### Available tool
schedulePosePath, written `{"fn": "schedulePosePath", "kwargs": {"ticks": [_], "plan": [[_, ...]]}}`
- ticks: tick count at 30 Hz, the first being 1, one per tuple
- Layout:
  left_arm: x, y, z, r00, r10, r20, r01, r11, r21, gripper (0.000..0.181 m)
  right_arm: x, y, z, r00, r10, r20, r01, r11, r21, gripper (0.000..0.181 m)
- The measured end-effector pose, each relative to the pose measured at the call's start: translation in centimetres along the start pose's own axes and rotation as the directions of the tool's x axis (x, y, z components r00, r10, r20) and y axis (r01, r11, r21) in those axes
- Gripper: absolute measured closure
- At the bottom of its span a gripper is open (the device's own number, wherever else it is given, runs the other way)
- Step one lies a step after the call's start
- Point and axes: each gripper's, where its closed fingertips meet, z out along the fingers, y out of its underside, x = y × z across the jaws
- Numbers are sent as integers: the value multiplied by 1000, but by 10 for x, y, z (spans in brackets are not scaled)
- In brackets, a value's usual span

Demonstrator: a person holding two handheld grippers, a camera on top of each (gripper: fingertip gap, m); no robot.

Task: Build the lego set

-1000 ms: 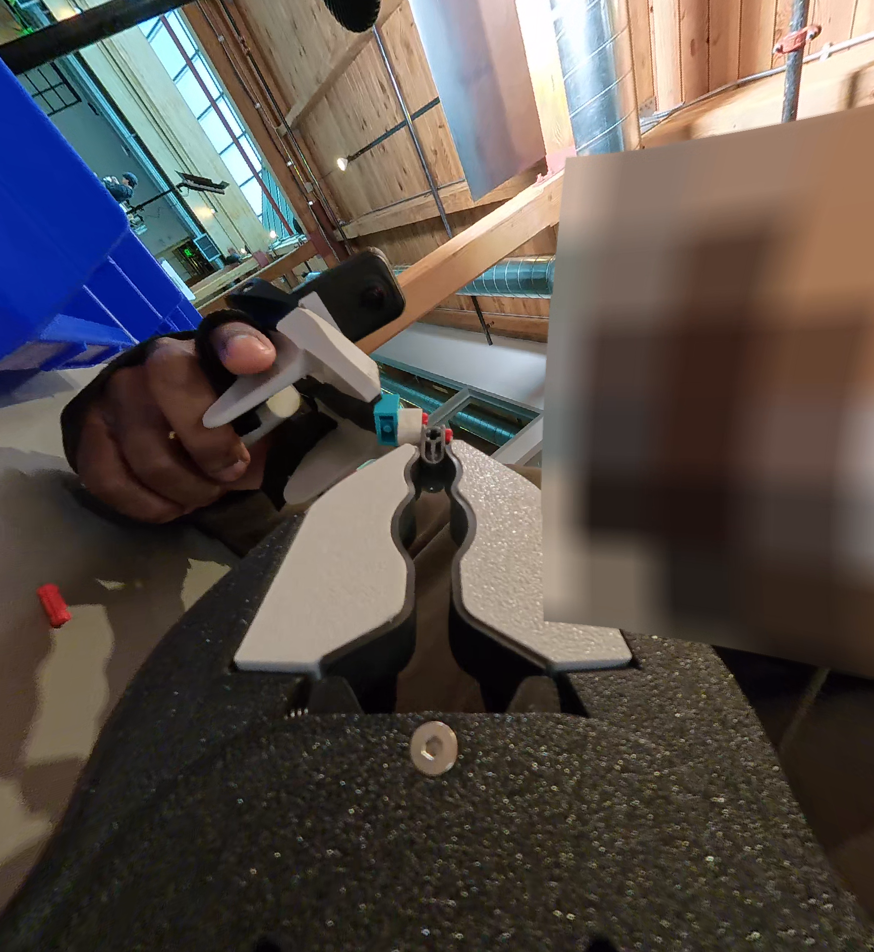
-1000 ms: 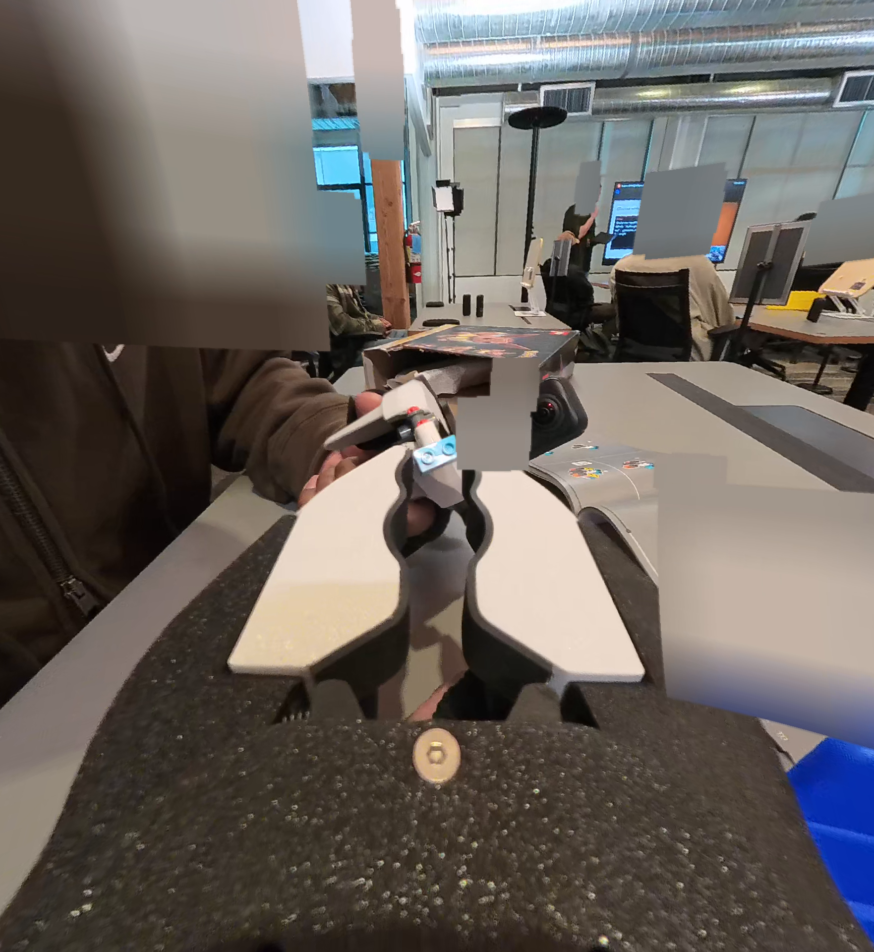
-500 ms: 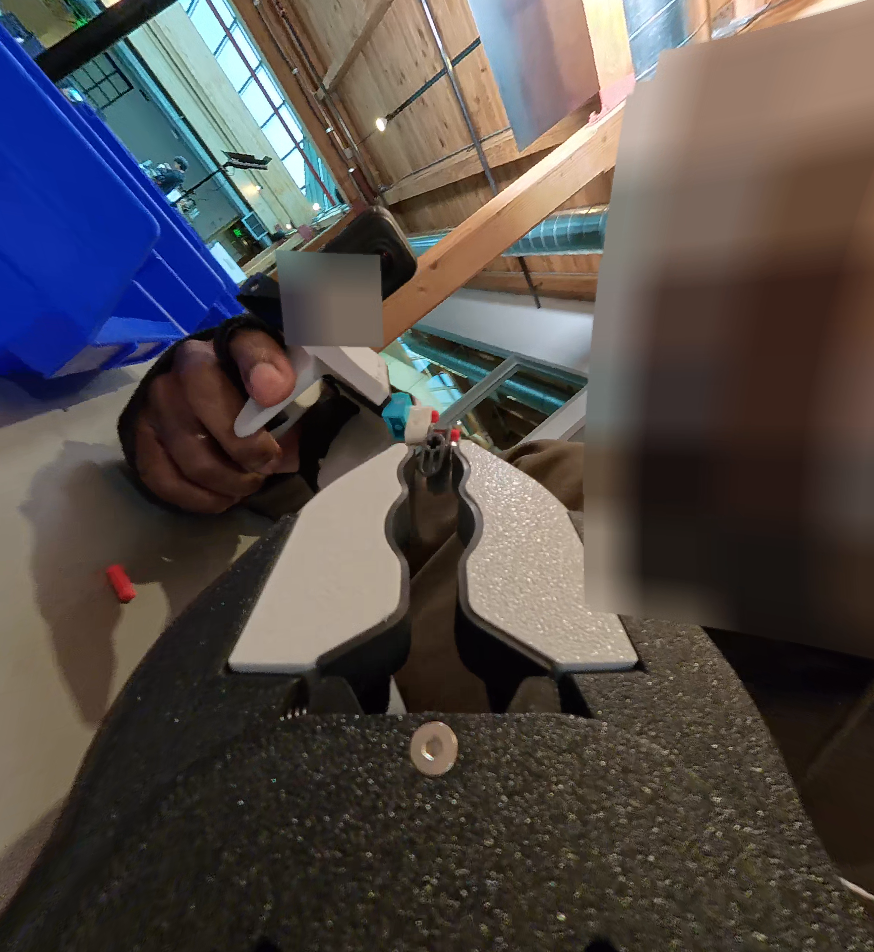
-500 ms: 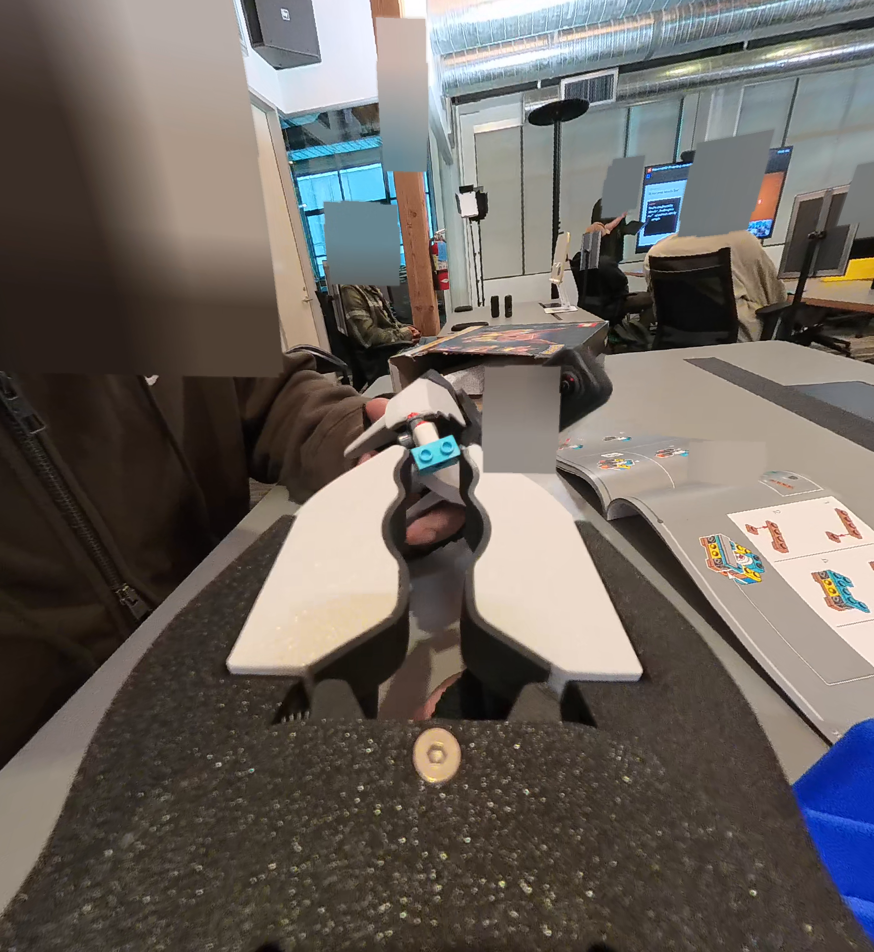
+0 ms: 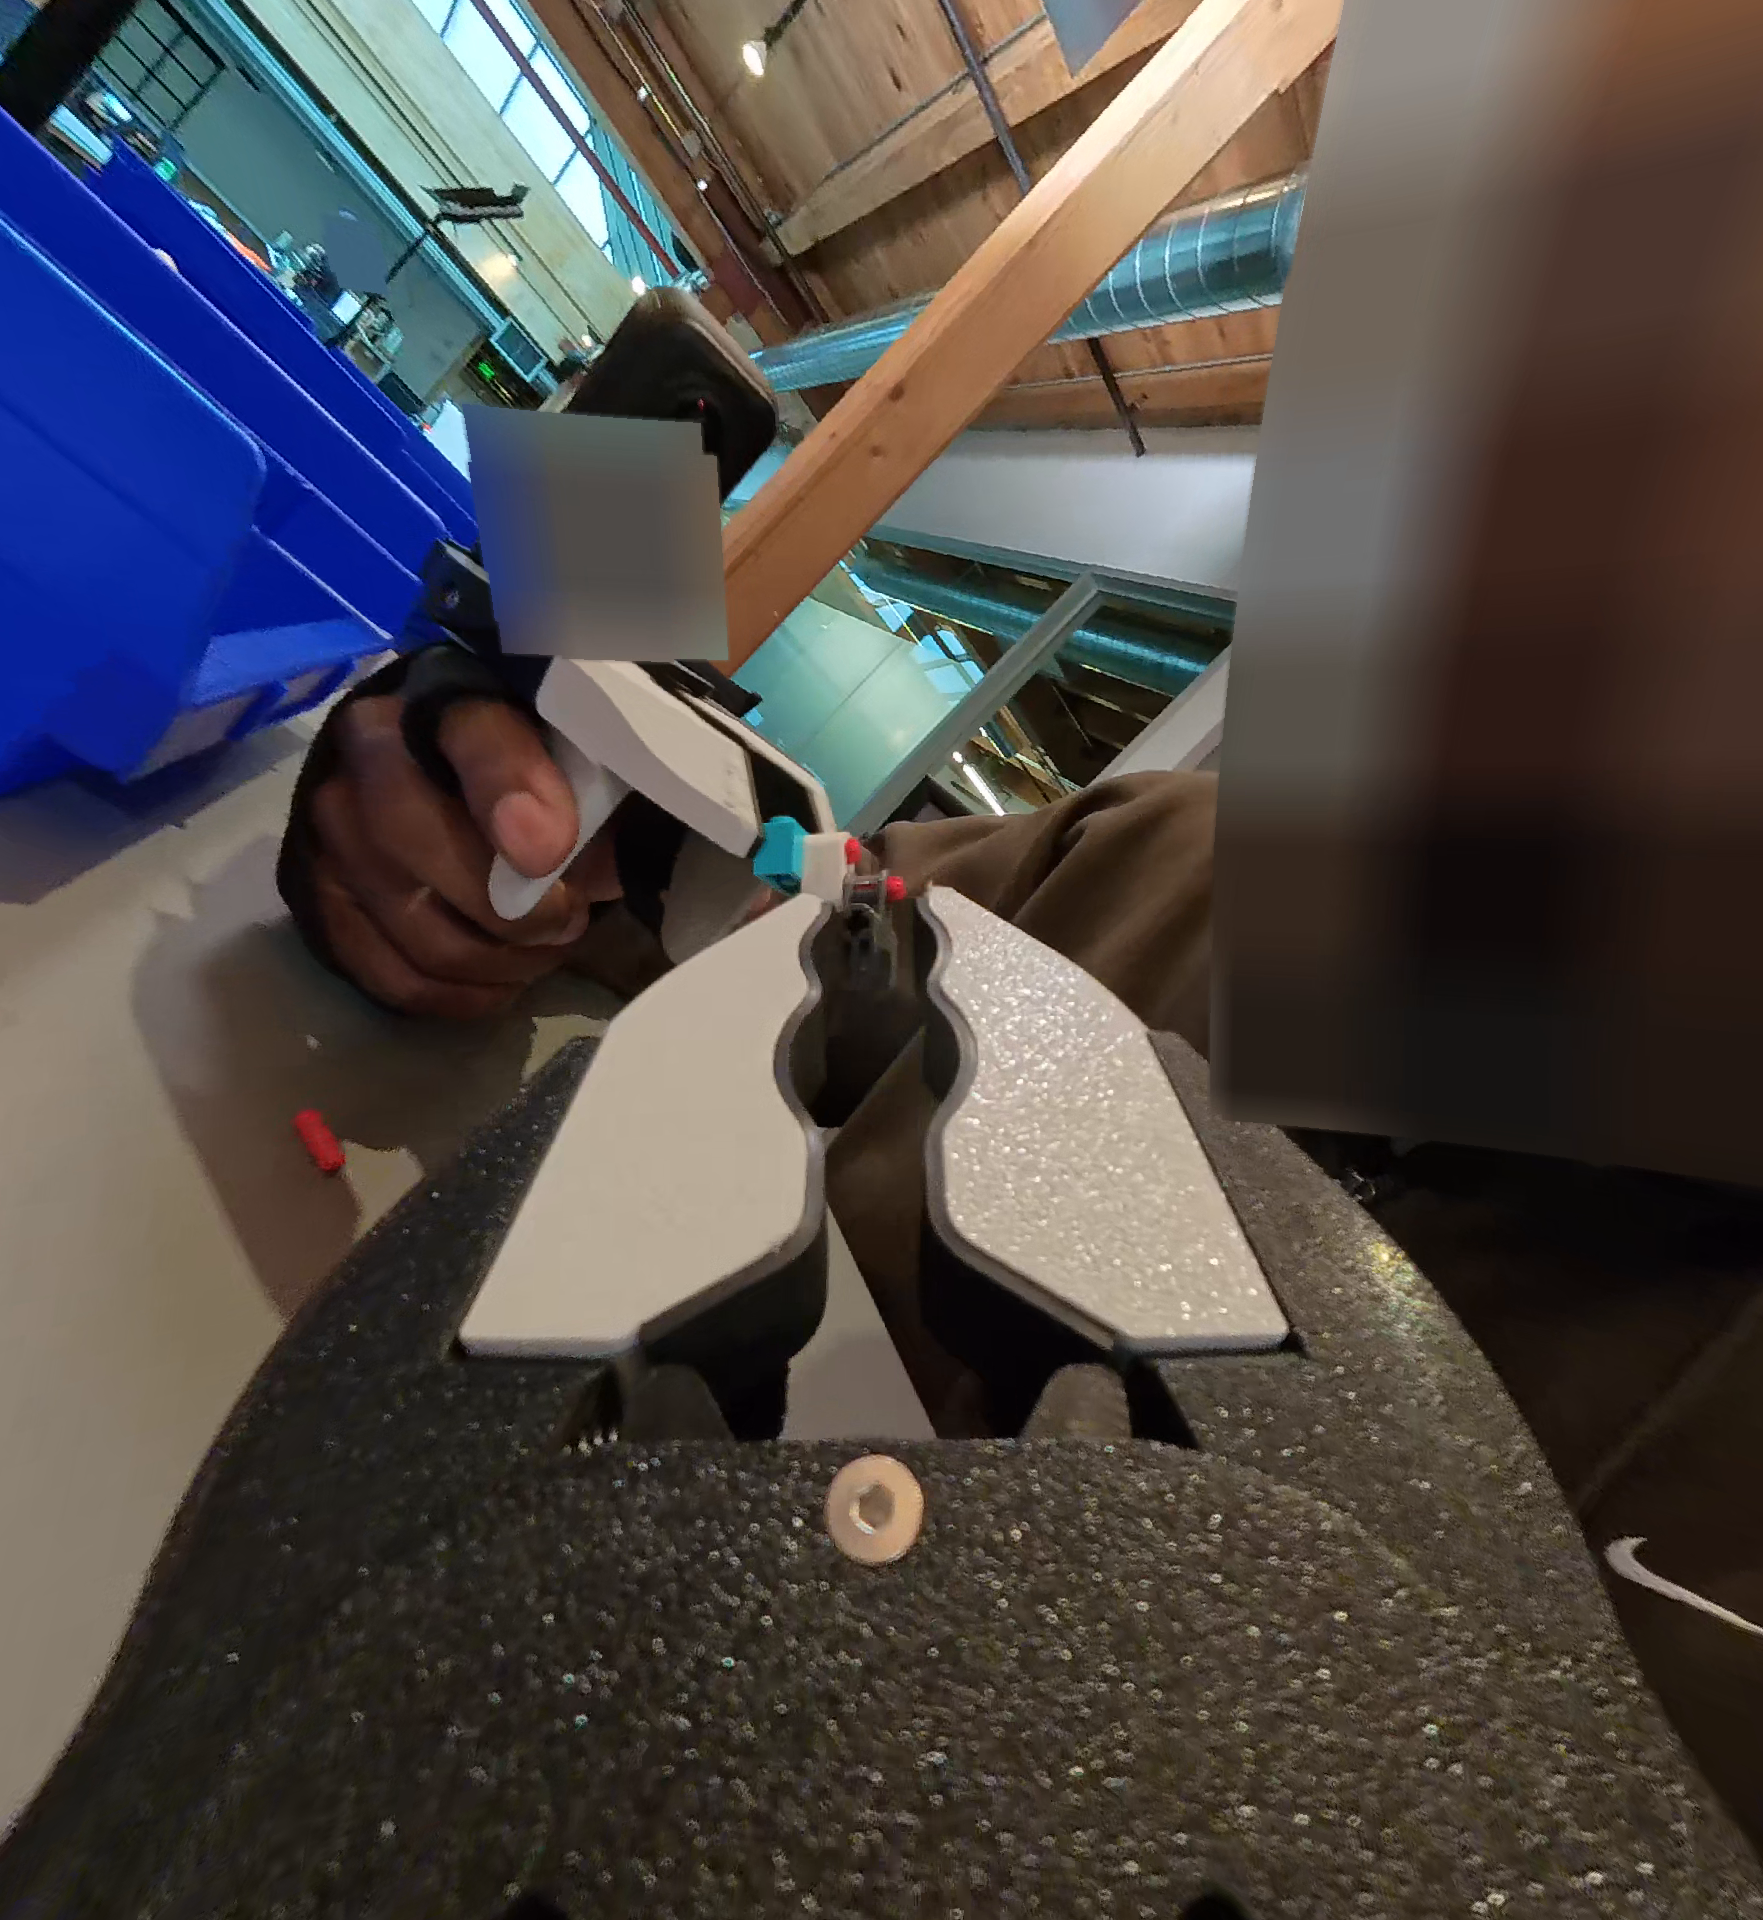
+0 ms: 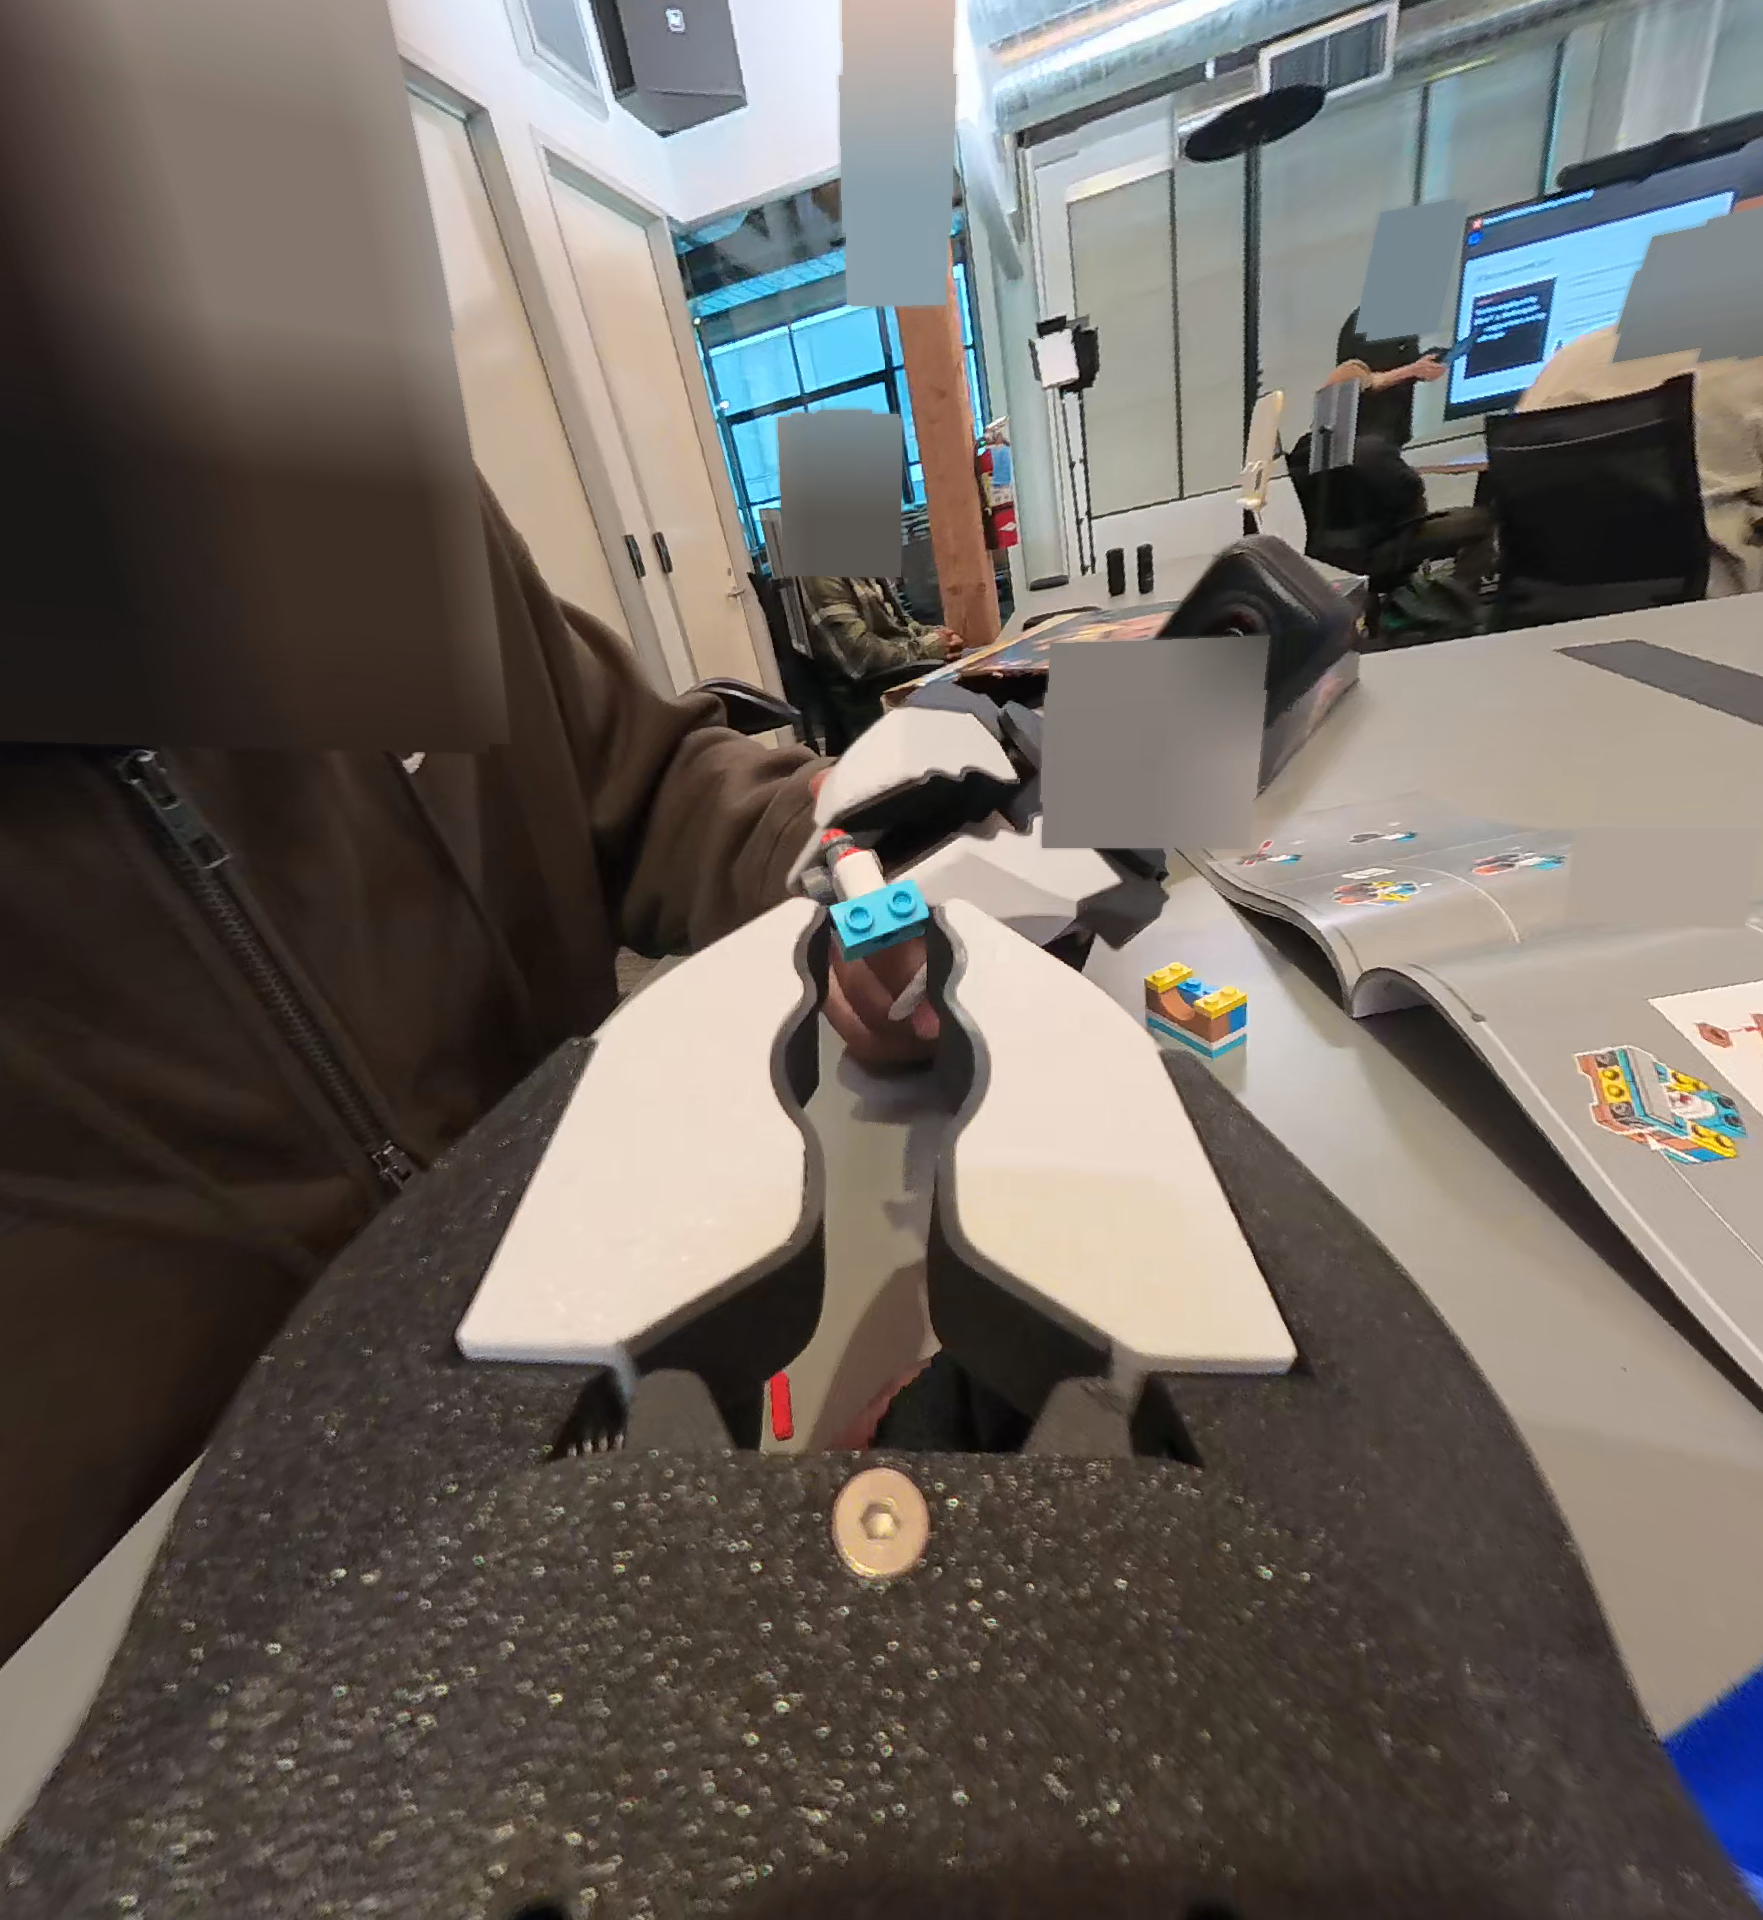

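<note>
My right gripper [image 6: 877, 925] is shut on a teal 1x2 brick [image 6: 877, 916]. A white cylinder [image 6: 853, 871] and a small grey piece with red ends are joined to the brick. My left gripper [image 5: 869, 906] is shut on that grey piece [image 5: 861, 902], tip to tip with the right gripper. In the left wrist view the right gripper [image 5: 752, 831] comes in from the left with the teal brick [image 5: 779, 864]. In the right wrist view the left gripper [image 6: 841, 847] sits just beyond the brick. Both are held above the grey table [image 6: 1479, 1299].
A small yellow, blue and brown build [image 6: 1196, 1008] stands on the table right of the grippers. An open instruction booklet [image 6: 1459, 935] lies farther right, with the set's box [image 6: 1318, 665] behind. A loose red pin [image 5: 319, 1140] lies on the table. Blue bins [image 5: 77, 468] stand at the left.
Both grippers stay shut on the joined pieces and have tilted and shifted together. The small build on the table has come into the right wrist view.
</note>
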Motion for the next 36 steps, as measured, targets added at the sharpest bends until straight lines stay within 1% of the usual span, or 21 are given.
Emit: {"fn": "schedulePosePath", "kwargs": {"ticks": [8, 16, 19, 22, 25, 27, 28, 30, 31, 33, 35, 36], "plan": [[3, 5, 5, 998, -56, -38, 56, 998, -7, 167, 0, -6, -2, 999, -32, -4, 32, 999, 35, 164], [2, 1, 7, 994, -88, -58, 90, 995, 33, 172, 0, -4, 0, 999, -45, -10, 45, 999, 24, 164], [2, 0, 6, 997, -68, -48, 70, 997, 36, 173, 1, -5, 0, 999, -48, -22, 48, 999, 23, 164], [-1, -3, 3, 1000, 10, 1, -10, 999, 43, 174, 7, -5, 0, 997, -50, -62, 51, 999, 12, 165], [-5, -20, -8, 995, 76, 71, -84, 990, 110, 174, 14, -9, -6, 990, -53, -132, 50, 998, -30, 155], [-7, -33, -17, 989, 99, 113, -117, 978, 170, 174, 19, -10, -13, 981, -73, -180, 56, 994, -94, 154], [-8, -38, -21, 985, 109, 133, -133, 972, 192, 174, 22, -8, -17, 974, -93, -208, 62, 986, -152, 157], [-10, -44, -27, 978, 123, 166, -159, 963, 220, 174, 28, 9, -22, 959, -156, -238, 77, 947, -311, 158], [-11, -45, -28, 976, 127, 175, -165, 960, 227, 174, 30, 21, -25, 952, -196, -237, 88, 912, -402, 158], [-12, -46, -30, 975, 124, 183, -166, 958, 233, 174, 31, 50, -32, 940, -277, -199, 117, 809, -575, 158], [-14, -46, -30, 974, 124, 189, -167, 958, 232, 174, 34, 73, -39, 924, -346, -163, 142, 705, -695, 158], [-14, -45, -30, 974, 125, 191, -168, 960, 226, 174, 34, 80, -40, 922, -358, -145, 148, 673, -724, 157]]}}
